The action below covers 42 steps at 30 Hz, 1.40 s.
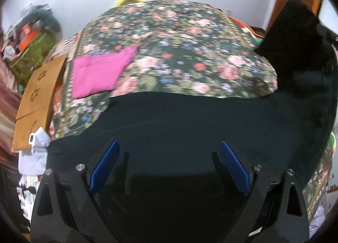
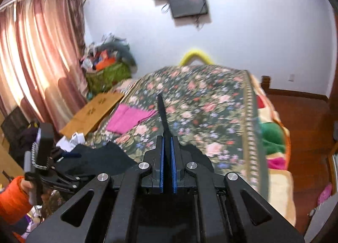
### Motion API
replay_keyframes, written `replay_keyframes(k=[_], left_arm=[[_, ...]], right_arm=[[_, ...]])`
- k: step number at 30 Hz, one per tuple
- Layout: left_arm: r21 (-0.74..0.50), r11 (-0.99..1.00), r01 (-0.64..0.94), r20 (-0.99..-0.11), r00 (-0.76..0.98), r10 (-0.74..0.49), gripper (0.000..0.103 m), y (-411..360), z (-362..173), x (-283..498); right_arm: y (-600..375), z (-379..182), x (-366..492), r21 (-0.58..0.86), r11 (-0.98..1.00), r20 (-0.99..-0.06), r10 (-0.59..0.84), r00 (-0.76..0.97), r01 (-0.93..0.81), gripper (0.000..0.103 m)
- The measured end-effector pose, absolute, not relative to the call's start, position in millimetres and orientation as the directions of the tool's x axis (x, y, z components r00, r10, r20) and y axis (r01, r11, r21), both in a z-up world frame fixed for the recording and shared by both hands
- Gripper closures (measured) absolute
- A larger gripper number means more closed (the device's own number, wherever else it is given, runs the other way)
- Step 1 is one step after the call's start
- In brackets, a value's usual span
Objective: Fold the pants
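Observation:
Black pants lie across the near part of a floral bedspread. My left gripper is open just above the pants, its blue pads spread wide with nothing between them. At the right of the left wrist view the pants rise in a lifted fold. My right gripper is shut on that black fabric; a thin edge of the pants sticks up from between its pads. The left gripper also shows low at the left of the right wrist view.
A folded pink cloth lies on the bed to the left. A brown cardboard piece leans at the bed's left edge. A cluttered green basket stands by the curtain. Wooden floor lies right of the bed.

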<state>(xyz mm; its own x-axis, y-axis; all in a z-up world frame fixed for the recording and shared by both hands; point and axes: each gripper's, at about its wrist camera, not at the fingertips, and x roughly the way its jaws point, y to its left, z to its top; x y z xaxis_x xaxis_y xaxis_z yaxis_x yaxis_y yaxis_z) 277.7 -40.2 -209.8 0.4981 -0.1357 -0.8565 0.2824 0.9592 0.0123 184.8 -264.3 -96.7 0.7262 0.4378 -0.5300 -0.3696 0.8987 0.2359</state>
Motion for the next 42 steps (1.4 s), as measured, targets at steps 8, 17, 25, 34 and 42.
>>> replay_keyframes(k=[8, 17, 25, 34, 42], left_arm=[[-0.076, 0.925, 0.373, -0.909, 0.356, -0.218, 0.007, -104, -236, 275], [-0.016, 0.912, 0.41, -0.911, 0.371, -0.183, 0.007, -137, -242, 257], [0.082, 0.932, 0.353, -0.881, 0.464, -0.098, 0.007, -134, -233, 255], [0.073, 0.945, 0.319, -0.863, 0.495, -0.1, 0.007, -111, -223, 261], [0.021, 0.95, 0.313, -0.871, 0.472, -0.136, 0.007, -105, -234, 265]], right_arm=[[-336, -141, 130, 0.293, 0.933, -0.517, 0.339, 0.786, -0.21, 0.1], [-387, -211, 101, 0.351, 0.936, -0.688, 0.277, 0.671, -0.027, 0.097], [-367, -219, 126, 0.321, 0.942, -0.714, 0.31, 0.628, -0.099, 0.079], [-335, -240, 149, 0.207, 0.96, -0.798, 0.276, 0.536, -0.187, 0.069], [-323, -250, 152, 0.129, 0.973, -0.821, 0.214, 0.53, -0.193, 0.078]])
